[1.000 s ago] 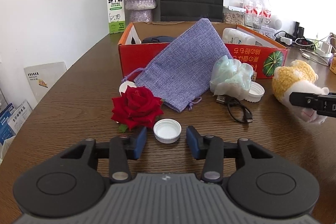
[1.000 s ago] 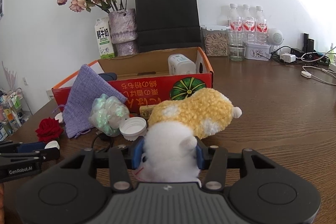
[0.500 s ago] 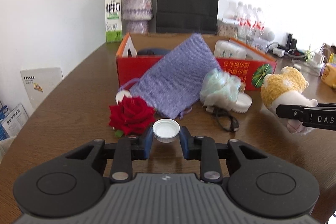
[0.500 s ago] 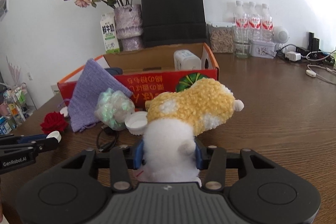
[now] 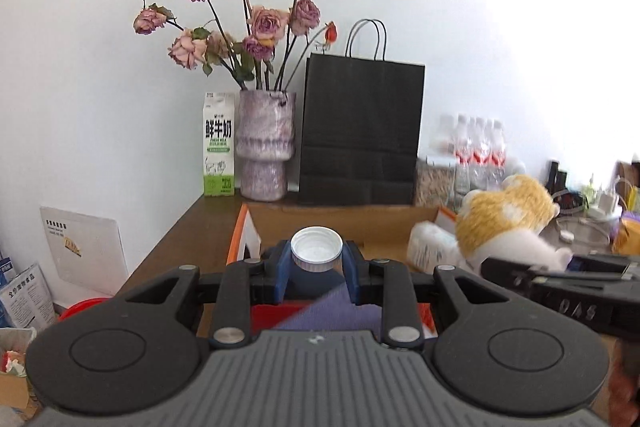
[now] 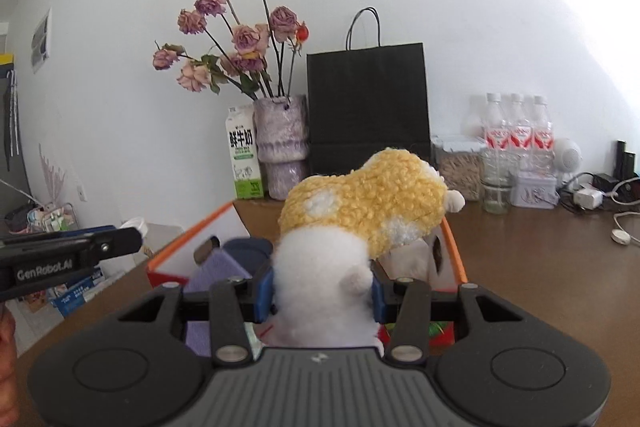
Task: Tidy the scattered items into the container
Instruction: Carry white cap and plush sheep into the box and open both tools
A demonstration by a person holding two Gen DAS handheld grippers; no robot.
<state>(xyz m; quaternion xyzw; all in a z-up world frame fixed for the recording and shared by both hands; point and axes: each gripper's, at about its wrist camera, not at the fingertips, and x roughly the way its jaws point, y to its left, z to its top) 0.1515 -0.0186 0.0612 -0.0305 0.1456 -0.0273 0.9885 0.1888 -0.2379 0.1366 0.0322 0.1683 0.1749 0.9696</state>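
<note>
Above the near wall of the box (image 5: 362, 223), the left claw (image 5: 316, 265) is clamped on a white cap (image 5: 316, 254), its blue pads pressing the cap's sides with the open face turned up. The jaws closed onto the cap within the last second and hold steady on it. The cap hangs clear of the surface (image 5: 192, 231), over the box's left half.

To the right, the right claw (image 6: 322, 291) is clamped on the white end of a plush toy (image 6: 360, 203); the yellow body sticks out forward and up, over the box's right half. In the left view the toy (image 5: 506, 215) shows beside the white bottle (image 5: 430, 245) lying in the box.

A purple pouch (image 6: 214, 267) leans on the box's near wall, with a dark item (image 6: 248, 249) behind it inside the box.

Along the far edge of the surface, behind the box, stand a milk carton (image 5: 219, 145), a vase (image 5: 265, 145) of dried roses, a black bag (image 5: 362, 131) and water bottles (image 6: 518, 135). Cables and chargers (image 6: 588, 197) lie toward the far right corner.
</note>
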